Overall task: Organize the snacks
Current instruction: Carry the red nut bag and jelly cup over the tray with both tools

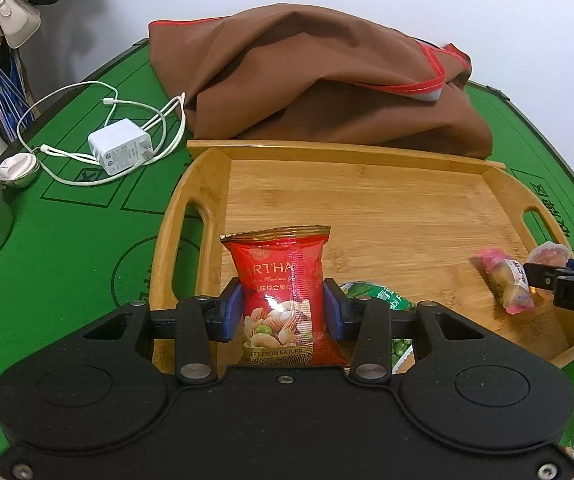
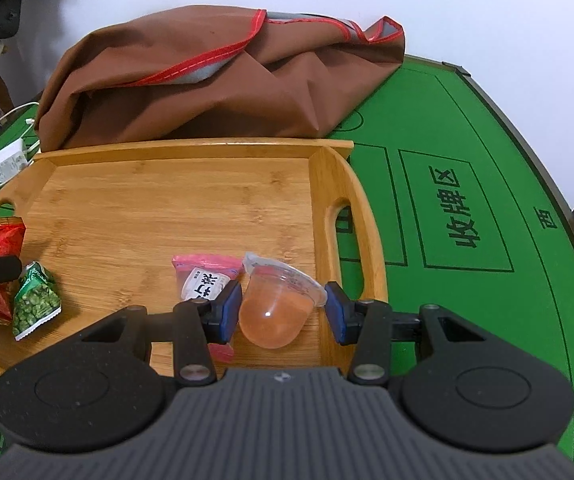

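Holding one snack apiece over the bamboo tray (image 1: 367,152), we seem ready to set them down in rows; our left gripper (image 1: 283,312) clamps the red nut packet (image 1: 281,280) upright by its sides, glossy and puffed, above the tray's near-left corner; our right gripper (image 2: 283,312) pinches the orange jelly cup (image 2: 275,312), translucent, beside the pink candy (image 2: 203,276) and near the green pea packet (image 2: 35,304).
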`<state>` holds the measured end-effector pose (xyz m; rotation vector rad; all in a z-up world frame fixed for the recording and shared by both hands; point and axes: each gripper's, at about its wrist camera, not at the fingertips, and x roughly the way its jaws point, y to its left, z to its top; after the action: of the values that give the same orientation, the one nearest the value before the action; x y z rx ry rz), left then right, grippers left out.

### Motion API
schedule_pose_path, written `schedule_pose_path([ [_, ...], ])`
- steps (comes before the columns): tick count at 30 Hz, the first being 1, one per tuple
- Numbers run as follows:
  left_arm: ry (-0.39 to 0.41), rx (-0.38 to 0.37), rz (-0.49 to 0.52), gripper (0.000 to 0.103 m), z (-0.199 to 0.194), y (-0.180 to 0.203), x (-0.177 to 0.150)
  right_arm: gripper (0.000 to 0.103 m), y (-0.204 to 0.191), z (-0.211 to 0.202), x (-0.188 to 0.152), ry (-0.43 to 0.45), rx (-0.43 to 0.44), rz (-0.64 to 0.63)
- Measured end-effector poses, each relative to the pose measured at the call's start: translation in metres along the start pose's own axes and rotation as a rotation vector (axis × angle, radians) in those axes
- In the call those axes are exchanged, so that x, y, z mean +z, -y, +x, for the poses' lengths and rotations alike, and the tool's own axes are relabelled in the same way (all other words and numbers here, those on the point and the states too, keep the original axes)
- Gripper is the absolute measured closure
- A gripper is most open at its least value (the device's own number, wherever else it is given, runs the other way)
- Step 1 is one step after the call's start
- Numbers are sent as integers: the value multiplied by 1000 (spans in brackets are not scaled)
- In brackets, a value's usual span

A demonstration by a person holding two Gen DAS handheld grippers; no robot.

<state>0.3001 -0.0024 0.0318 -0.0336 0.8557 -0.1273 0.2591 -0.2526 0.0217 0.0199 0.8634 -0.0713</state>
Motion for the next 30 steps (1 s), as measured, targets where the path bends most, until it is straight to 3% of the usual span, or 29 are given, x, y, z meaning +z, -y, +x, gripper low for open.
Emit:
schedule_pose_path([
  [30, 25, -29, 1, 62, 11, 8, -2, 54, -6, 8, -3, 16, 5, -7],
])
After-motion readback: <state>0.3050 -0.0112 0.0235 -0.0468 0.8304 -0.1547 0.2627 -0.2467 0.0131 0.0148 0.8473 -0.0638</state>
